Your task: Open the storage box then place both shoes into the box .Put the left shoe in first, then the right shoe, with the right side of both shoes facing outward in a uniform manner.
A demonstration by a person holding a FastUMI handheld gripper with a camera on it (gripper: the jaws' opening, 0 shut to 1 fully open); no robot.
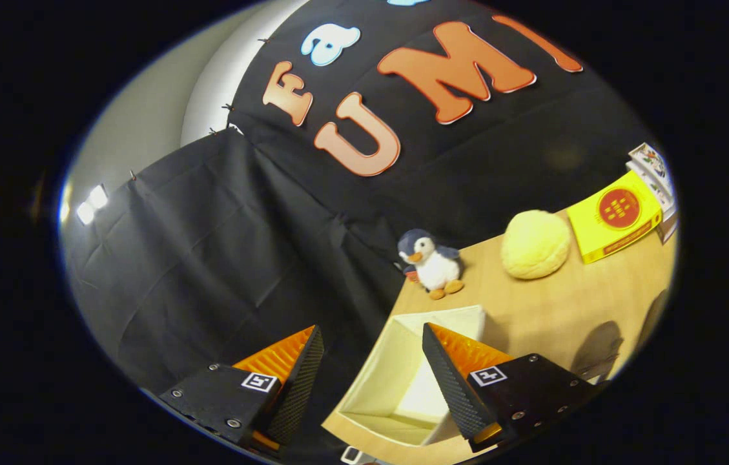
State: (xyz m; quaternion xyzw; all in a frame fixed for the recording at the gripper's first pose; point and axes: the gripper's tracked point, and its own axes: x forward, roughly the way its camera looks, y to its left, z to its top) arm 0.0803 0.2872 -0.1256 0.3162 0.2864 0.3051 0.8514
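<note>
The cream fabric storage box [403, 381] sits open and empty on the pale wooden worktop [551, 310], the jaws [374, 345] spread wide, holding nothing, so both shoes remain to be placed.

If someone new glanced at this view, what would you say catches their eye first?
Probably the penguin plush at the table's corner, beyond the fingers, with a round yellow plush and a yellow box further along. Nearer, the open storage box sits just ahead of the open gripper, partly behind one finger.
</note>
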